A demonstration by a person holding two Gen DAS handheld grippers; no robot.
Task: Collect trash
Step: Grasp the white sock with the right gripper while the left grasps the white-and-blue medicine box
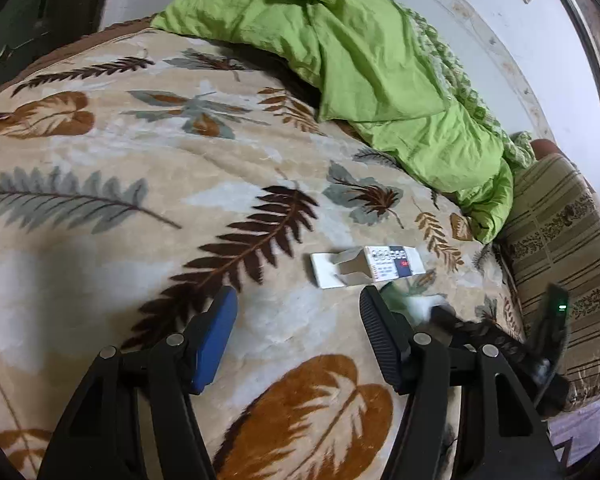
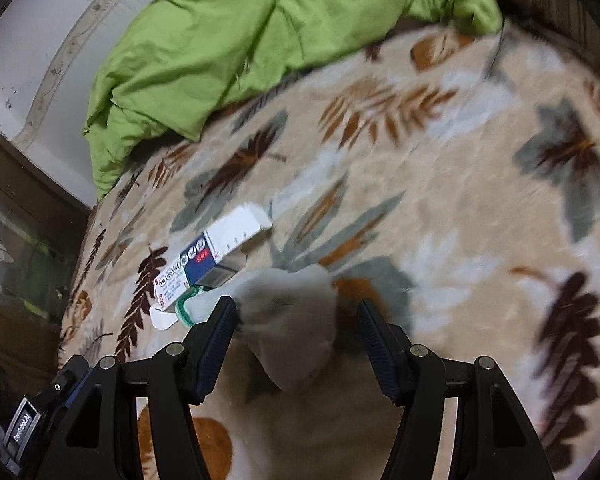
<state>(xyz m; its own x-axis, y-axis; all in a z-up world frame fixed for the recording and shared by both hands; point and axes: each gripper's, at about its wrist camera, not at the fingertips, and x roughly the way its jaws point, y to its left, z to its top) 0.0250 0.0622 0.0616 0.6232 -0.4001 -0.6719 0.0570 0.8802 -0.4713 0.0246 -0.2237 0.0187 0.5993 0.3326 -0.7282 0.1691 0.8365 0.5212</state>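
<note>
A flattened white and blue cardboard box lies on the leaf-patterned blanket, just beyond my open, empty left gripper. In the right wrist view the box lies ahead to the left. A grey-white sock with a green cuff lies between the fingers of my open right gripper, touching the left finger. The sock's cuff touches the box. The right gripper shows blurred at the left wrist view's right edge.
A crumpled green duvet lies at the far side of the bed, also in the right wrist view. A striped cushion sits at the right. A white wall stands behind. A dark cabinet is left of the bed.
</note>
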